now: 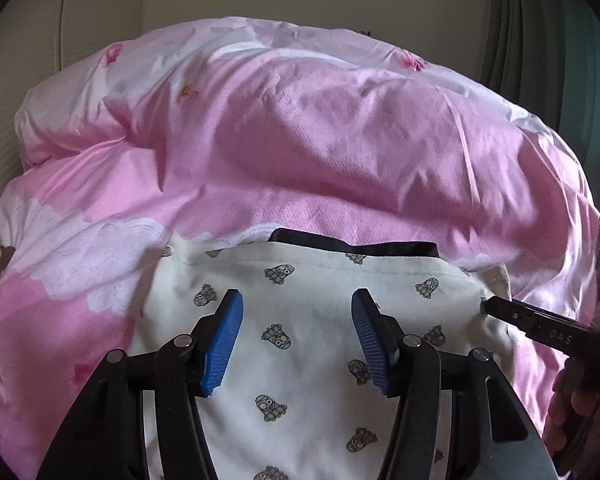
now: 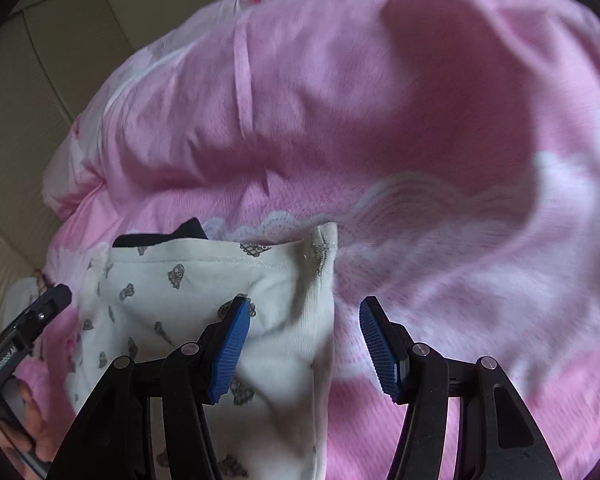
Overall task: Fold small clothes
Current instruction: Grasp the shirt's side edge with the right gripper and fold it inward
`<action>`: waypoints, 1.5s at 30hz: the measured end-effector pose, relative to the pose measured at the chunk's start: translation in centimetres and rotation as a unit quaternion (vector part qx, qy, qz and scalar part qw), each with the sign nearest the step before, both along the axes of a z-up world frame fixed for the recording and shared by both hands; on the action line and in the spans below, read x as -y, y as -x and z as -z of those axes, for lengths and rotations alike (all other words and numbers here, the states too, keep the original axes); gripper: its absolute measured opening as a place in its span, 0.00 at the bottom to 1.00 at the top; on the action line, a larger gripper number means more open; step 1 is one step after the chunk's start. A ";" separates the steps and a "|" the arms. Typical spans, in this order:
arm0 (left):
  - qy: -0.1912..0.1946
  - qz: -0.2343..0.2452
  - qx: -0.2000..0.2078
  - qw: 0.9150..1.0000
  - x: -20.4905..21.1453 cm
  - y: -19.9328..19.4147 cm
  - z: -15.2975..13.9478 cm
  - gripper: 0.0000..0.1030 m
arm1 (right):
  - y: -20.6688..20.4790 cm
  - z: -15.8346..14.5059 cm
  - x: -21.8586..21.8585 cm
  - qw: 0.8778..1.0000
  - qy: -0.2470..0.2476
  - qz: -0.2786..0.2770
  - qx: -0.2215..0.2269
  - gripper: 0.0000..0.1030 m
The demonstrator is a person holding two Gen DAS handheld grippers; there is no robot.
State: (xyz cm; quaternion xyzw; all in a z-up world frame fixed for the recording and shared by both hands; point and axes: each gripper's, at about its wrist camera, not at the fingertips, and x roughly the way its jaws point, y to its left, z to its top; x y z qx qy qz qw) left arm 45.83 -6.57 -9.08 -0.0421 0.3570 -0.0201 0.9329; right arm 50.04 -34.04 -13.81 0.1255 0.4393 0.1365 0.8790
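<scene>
While unfolded: white cotton garment with small grey prints (image 1: 312, 320), flat on pink quilted bed cover (image 1: 300, 140)
Left gripper (image 1: 297, 342): jaws wide, empty, over garment's middle
Right gripper (image 2: 305, 347): jaws wide, empty, straddling garment's right edge, nearer

1. The white garment (image 1: 312, 320) is soft matt knit cloth with grey printed figures and a stitched hem toward 12 o'clock
2. The black cloth (image 1: 352, 245) under it looks smooth and matt
3. The pink duvet (image 1: 300, 140) is crinkled woven cotton, matt, with white lace-like print
4. The left gripper (image 1: 298, 340) and the right gripper (image 2: 305, 344) have black, slightly glossy plastic arms, shiny metal rivets and ribbed blue rubbery pads (image 1: 224, 344)
</scene>
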 end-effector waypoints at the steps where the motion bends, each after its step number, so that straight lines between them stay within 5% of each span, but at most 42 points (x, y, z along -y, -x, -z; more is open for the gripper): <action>1: -0.001 0.000 -0.001 1.000 0.0 -0.1 0.2 0.54 | -0.3 0.4 0.0 1.000 0.001 -0.007 -0.005 0.57; 17: -0.004 -0.004 -0.005 1.000 -0.6 -0.5 1.3 0.54 | -0.2 2.5 -1.3 0.996 -0.032 -0.079 -0.009 0.57; 23: -0.001 -0.005 -0.005 1.000 -1.1 -0.3 1.1 0.54 | -1.0 3.5 0.4 0.990 -0.119 -0.065 -0.034 0.56; 28: 0.001 -0.005 -0.005 1.000 -1.4 -0.3 1.1 0.54 | -0.7 3.5 -0.7 0.991 -0.096 -0.085 -0.031 0.38; 31: 0.001 -0.006 -0.008 1.000 -1.6 -0.1 1.3 0.54 | -1.0 3.9 -0.7 0.989 -0.114 -0.086 -0.043 0.14; 45: -0.023 -0.021 0.025 0.999 -5.6 2.3 0.9 0.54 | 2.2 -1.4 -4.8 0.999 0.021 -0.038 0.022 0.10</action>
